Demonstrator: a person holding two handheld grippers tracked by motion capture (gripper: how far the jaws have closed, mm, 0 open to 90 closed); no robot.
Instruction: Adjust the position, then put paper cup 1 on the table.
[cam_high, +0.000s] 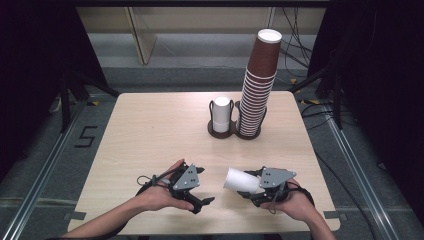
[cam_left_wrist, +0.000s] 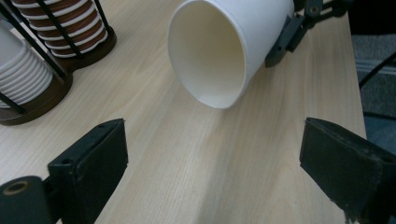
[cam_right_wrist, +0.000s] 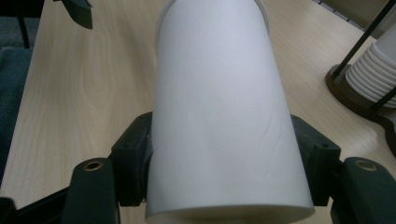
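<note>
At the near edge of the light wooden table (cam_high: 150, 130), the person's two hands come in from below, each carrying a black gripper. The left gripper (cam_high: 204, 186) lies low over the near middle of the table, its jaws standing well apart with nothing between them; in the left gripper view they frame bare wood, and the pads touch nothing. Just to its right, the right gripper (cam_high: 250, 189) is clamped on a white paper cup (cam_high: 241, 180), which it holds on its side just above the table, the open mouth turned left toward the other gripper. In the right gripper view the cup's (cam_right_wrist: 224, 121) smooth white wall runs straight away from the camera, with the two black jaws pressed against its sides close to the base. The left gripper view looks into the cup's (cam_left_wrist: 219, 51) empty mouth, which hangs near the left gripper's open jaws but apart from them. Farther off, past the middle of the table, stands a dark two-ring cup holder (cam_high: 222, 132). Its left ring holds a short stack of white cups (cam_high: 221, 114), and its right ring holds a tall stack of brown cups (cam_high: 256, 90) that leans slightly to the right and rises well above the white one. Beyond the table's far edge lies grey floor with dark cables (cam_high: 295, 47) trailing at the right.
</note>
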